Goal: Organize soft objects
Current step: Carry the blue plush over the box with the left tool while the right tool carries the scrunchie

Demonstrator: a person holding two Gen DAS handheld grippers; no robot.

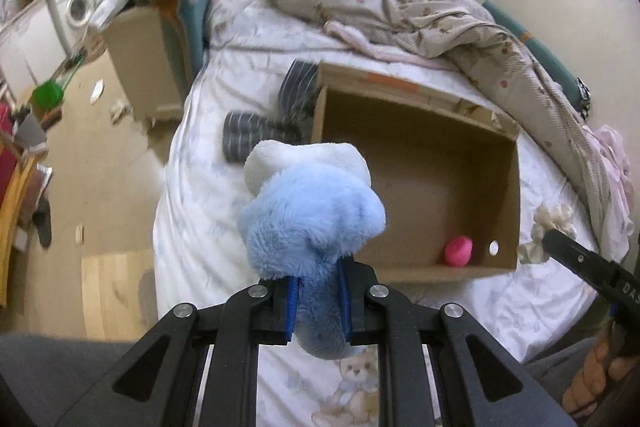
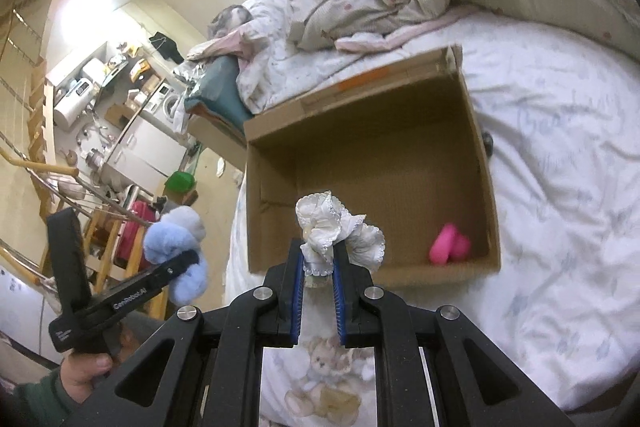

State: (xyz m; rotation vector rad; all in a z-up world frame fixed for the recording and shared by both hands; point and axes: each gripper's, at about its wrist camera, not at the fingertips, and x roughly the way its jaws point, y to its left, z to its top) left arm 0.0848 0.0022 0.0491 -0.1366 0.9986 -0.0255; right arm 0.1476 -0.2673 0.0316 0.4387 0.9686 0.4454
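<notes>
Carrying two soft things to the open brown cardboard box [image 2: 372, 163].
Left claw [image 1: 318, 301] grips the fluffy blue-and-white plush toy [image 1: 312, 203], right claw [image 2: 318, 287] the frilly white cloth scrunchie [image 2: 336, 231]; next, drop both inside.

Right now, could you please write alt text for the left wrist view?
The left gripper is clamped on a blue and white plush toy above a bed. Beyond it lies an open cardboard box holding one pink soft object, with striped socks beside it.
</notes>
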